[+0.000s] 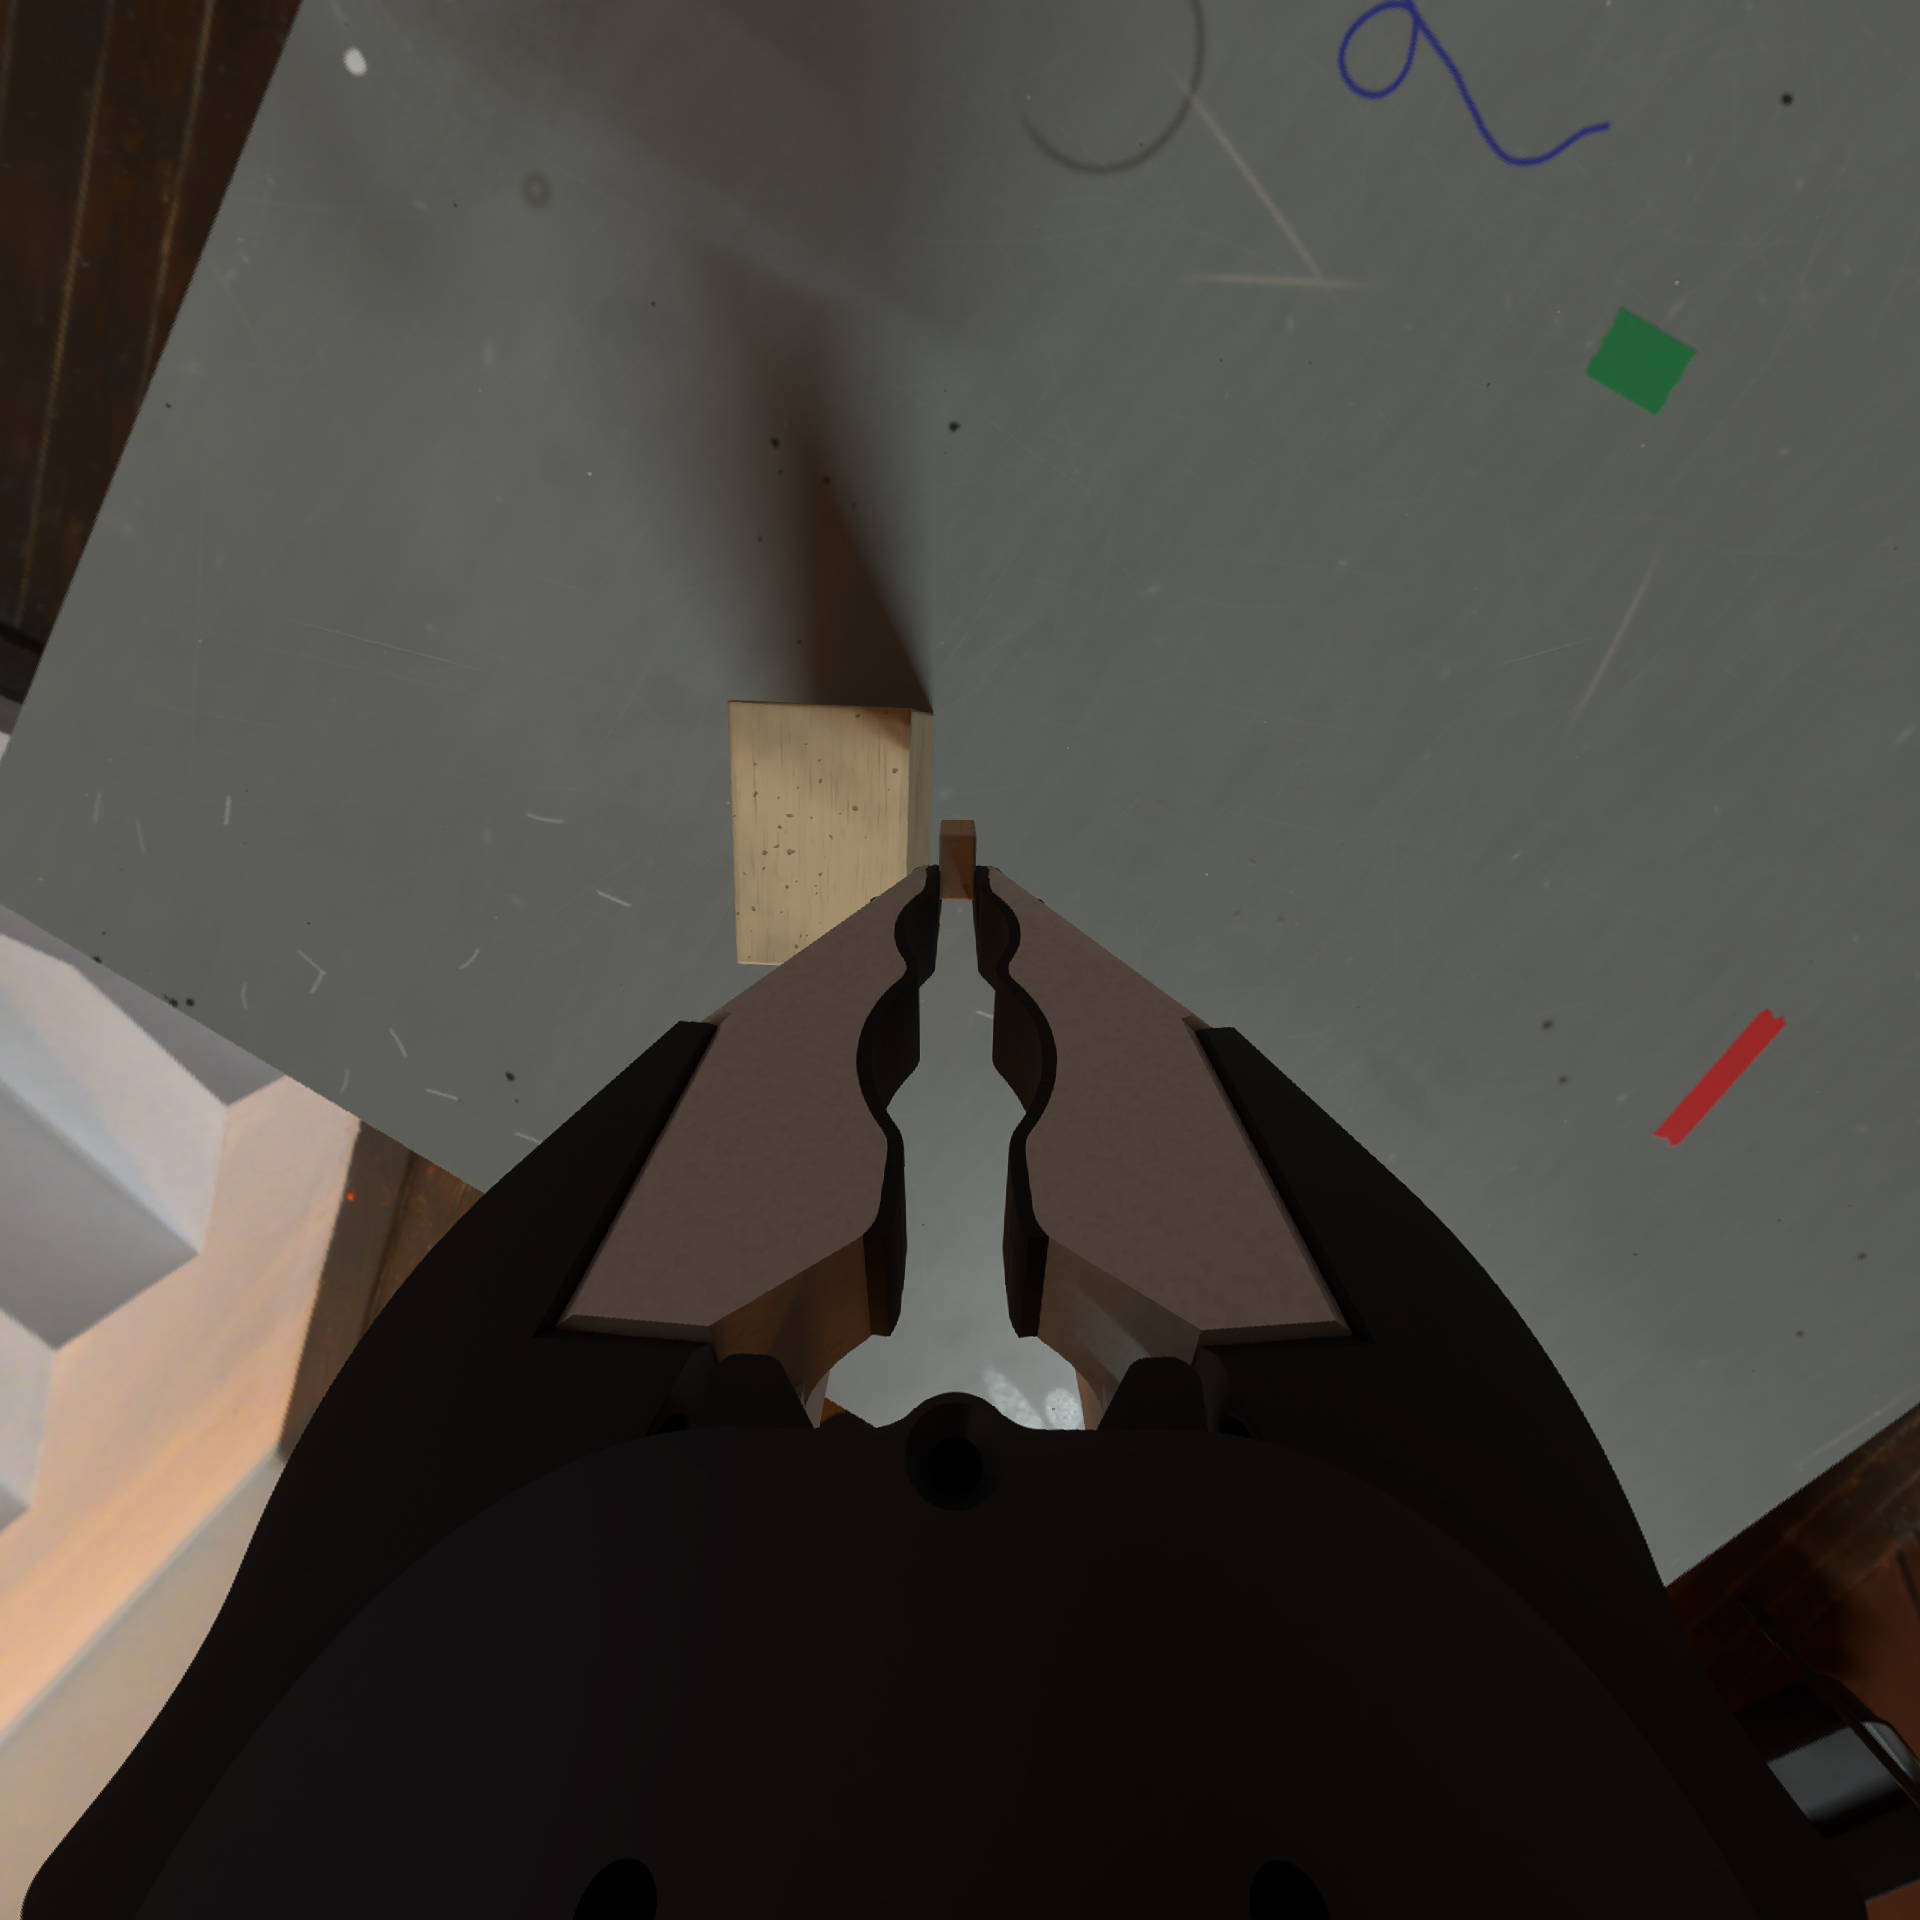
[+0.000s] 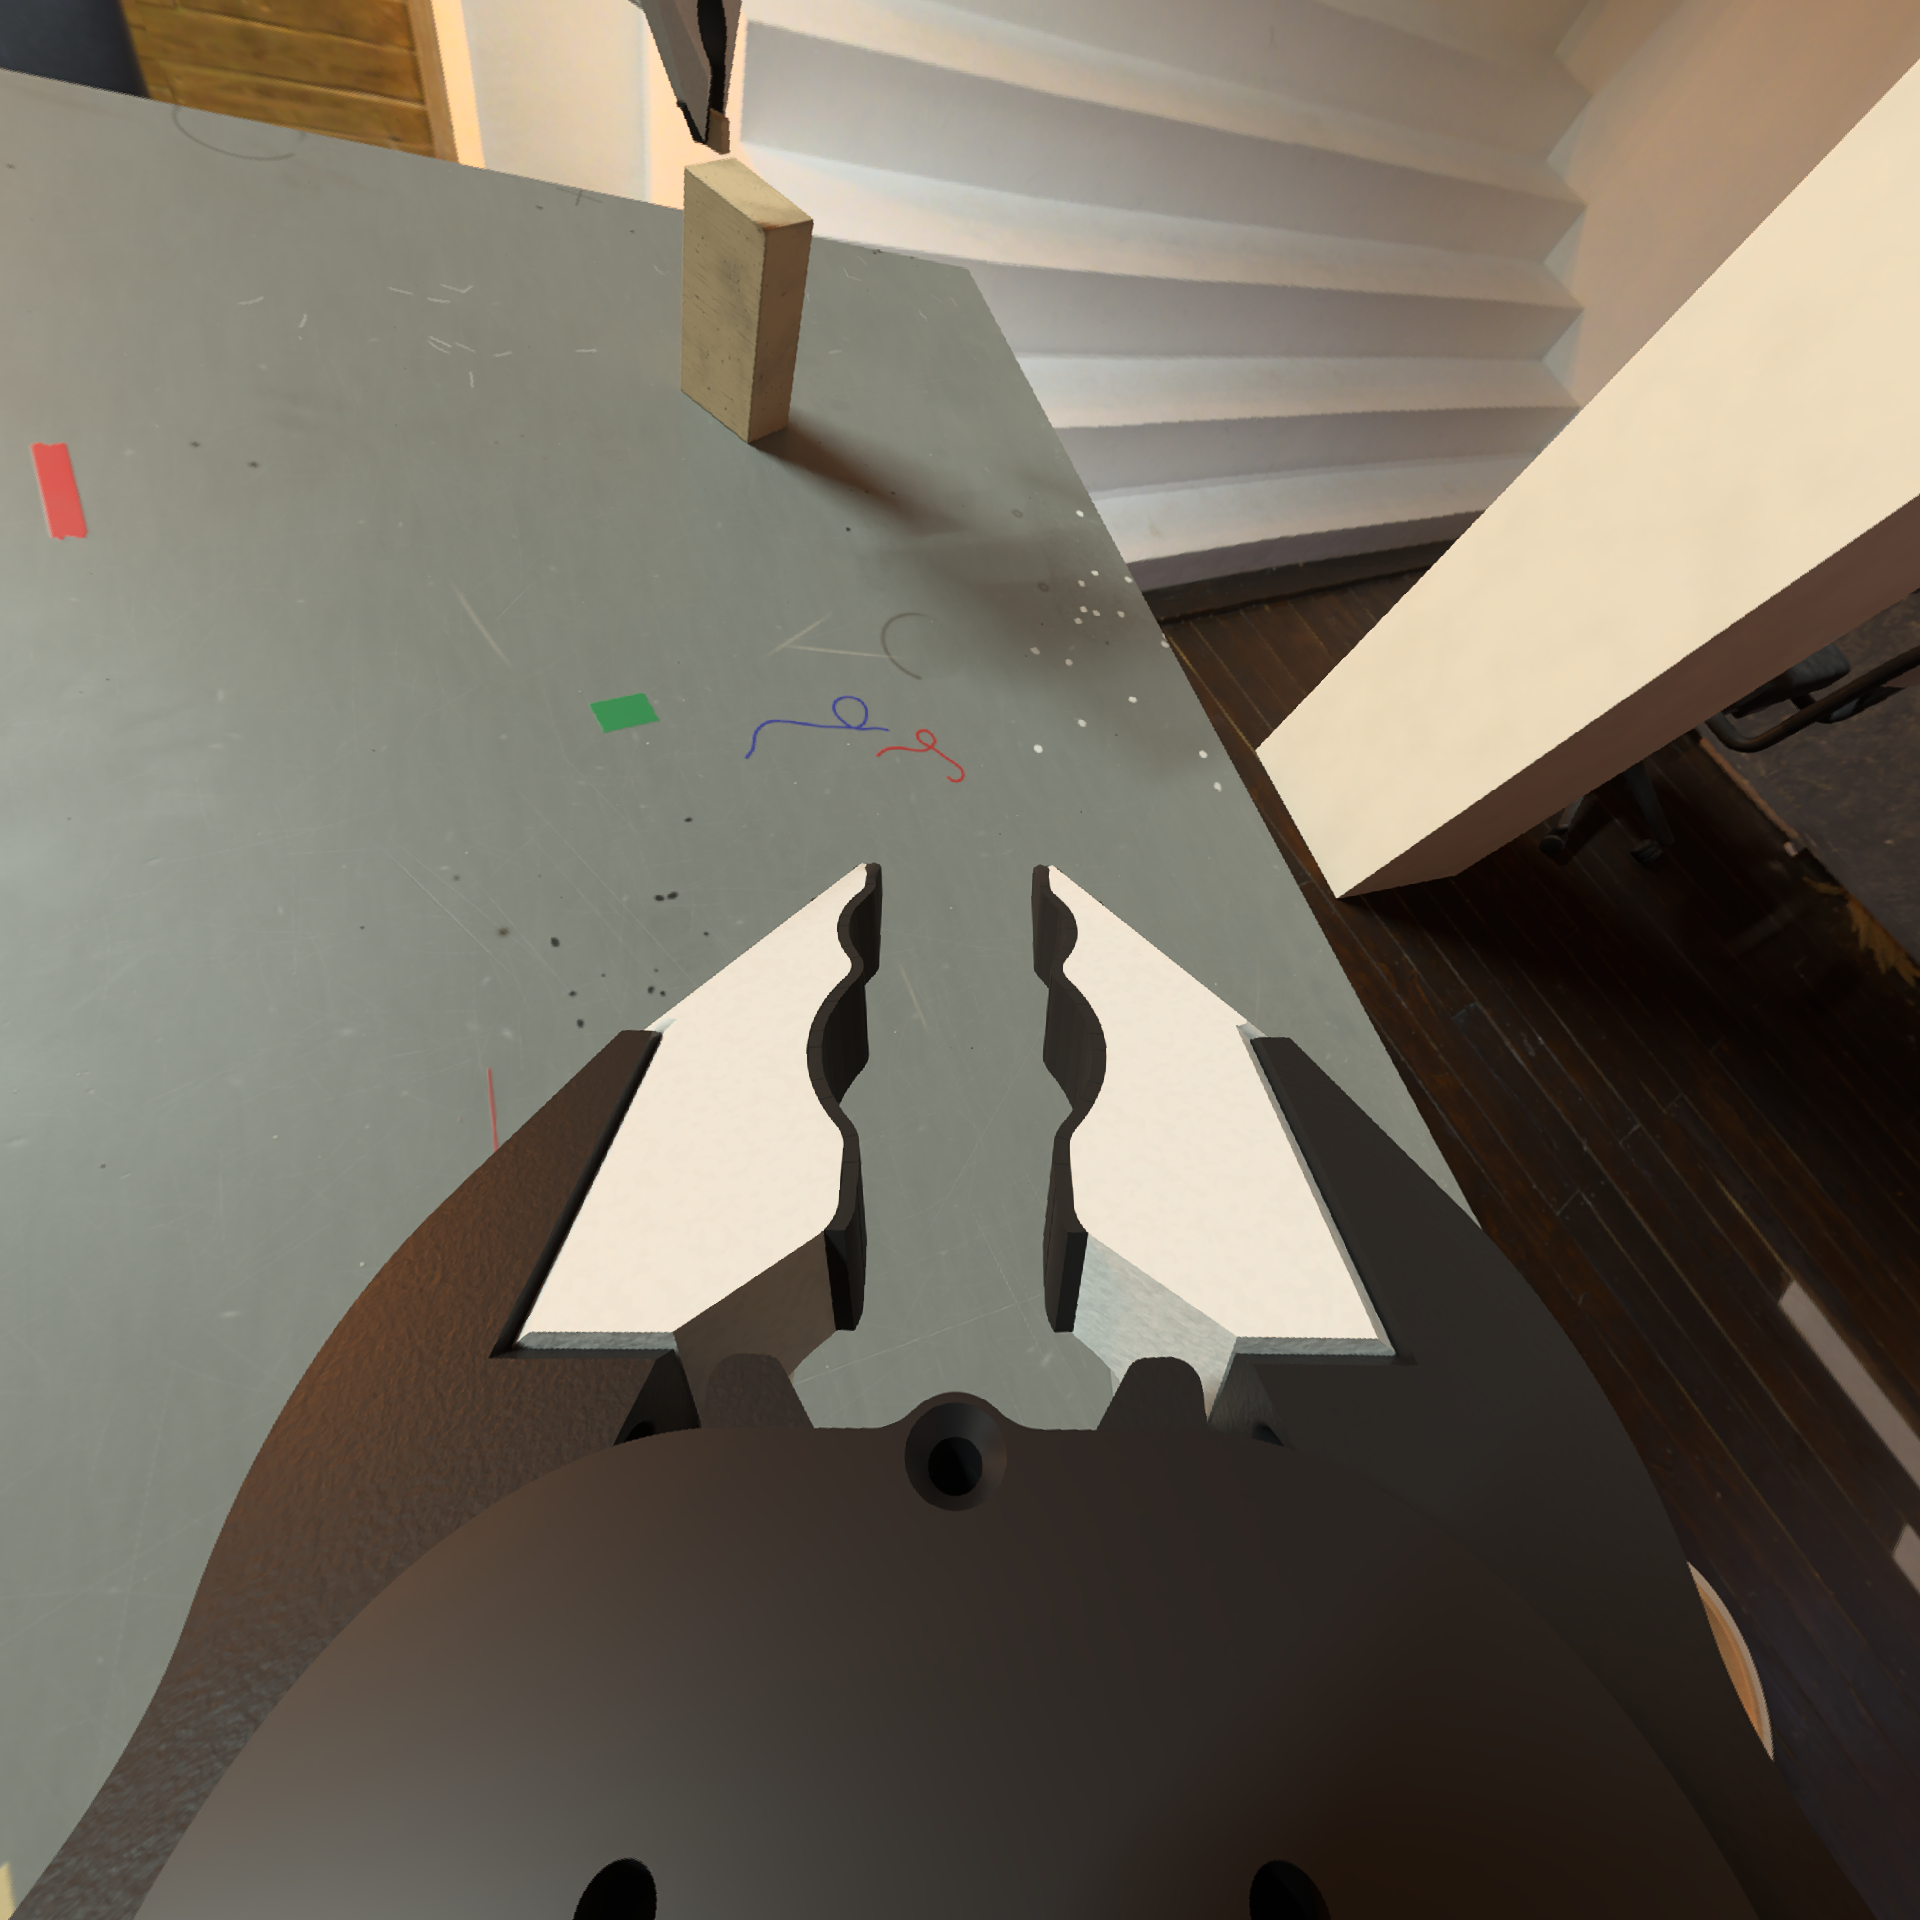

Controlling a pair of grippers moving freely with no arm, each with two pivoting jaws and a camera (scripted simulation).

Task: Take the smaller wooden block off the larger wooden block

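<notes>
The larger wooden block (image 1: pixel 816 831) is pale and stands upright on the grey table (image 1: pixel 1247 623); it also shows in the right wrist view (image 2: pixel 743 301) near the table's far edge. My left gripper (image 1: pixel 957 878) looks down from above and is shut on the smaller wooden block (image 1: pixel 957 847), a small tan piece held at the fingertips, just right of the larger block's top. In the right wrist view the smaller block (image 2: pixel 718 129) hangs from the left gripper a little above the larger block, apart from it. My right gripper (image 2: pixel 957 883) is open and empty over the table's near part.
Flat marks lie on the table: a green square (image 1: pixel 1640 361), a red strip (image 1: pixel 1720 1078), blue and red scribbles (image 2: pixel 810 727). A long cream beam (image 2: pixel 1558 582) slants at the right, off the table. The table edge (image 2: pixel 1143 582) runs beside dark wood floor.
</notes>
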